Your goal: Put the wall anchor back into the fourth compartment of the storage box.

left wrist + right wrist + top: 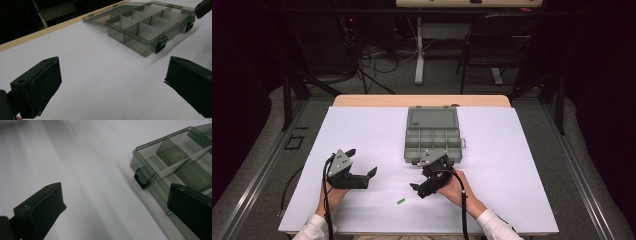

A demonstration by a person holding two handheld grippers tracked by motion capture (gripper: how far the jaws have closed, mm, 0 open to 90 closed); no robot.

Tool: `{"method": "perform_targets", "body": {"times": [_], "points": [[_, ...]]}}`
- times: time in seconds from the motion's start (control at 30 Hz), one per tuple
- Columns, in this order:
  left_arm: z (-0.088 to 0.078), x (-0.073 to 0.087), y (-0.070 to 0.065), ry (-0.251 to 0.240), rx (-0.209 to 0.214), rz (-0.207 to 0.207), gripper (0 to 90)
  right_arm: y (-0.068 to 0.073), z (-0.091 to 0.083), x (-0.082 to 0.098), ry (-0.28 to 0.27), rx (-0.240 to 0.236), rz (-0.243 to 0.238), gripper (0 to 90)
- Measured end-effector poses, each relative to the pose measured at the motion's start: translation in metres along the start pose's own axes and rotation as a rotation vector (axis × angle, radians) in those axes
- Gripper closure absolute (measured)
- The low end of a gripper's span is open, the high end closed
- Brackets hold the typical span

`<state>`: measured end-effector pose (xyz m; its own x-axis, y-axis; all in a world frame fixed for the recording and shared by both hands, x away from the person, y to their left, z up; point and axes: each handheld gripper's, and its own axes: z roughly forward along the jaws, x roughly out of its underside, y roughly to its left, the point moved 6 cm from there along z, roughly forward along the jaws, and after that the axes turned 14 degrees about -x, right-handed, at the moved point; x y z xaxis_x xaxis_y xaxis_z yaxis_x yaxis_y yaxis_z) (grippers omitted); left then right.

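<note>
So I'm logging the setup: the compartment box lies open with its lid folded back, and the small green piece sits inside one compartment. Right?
Not quite. The compartment box is open, lid folded back, but the small green piece lies on the white table cover, nearer the person than the right tool, as the high view shows.

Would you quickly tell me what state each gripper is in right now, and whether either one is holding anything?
Left gripper: open, jaws wide apart, holding nothing.
Right gripper: open, holding nothing, beside the compartment box.

Bright white table (pixel 362 125), dark surroundings, right gripper view motion-blurred, soft shadows
</note>
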<state>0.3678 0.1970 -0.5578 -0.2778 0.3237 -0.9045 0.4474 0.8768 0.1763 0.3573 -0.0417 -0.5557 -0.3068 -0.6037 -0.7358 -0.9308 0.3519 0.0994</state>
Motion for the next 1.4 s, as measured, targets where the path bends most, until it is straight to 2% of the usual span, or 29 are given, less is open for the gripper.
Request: {"method": "perform_targets", "body": {"times": [0.6, 1.03, 1.4], "points": [[0.0, 0.0, 0.0, -0.003, 0.001, -0.005, 0.0, 0.017, 0.015, 0.0, 0.024, -0.057, -0.018, 0.0], [0.0, 0.0, 0.0, -0.004, 0.002, -0.004, 0.0, 0.031, 0.03, 0.0, 0.051, -0.126, -0.04, 0.0], [0.0, 0.0, -0.001, -0.001, 0.001, -0.003, 0.0, 0.034, 0.032, -0.001, 0.05, -0.14, -0.059, 0.0]]}}
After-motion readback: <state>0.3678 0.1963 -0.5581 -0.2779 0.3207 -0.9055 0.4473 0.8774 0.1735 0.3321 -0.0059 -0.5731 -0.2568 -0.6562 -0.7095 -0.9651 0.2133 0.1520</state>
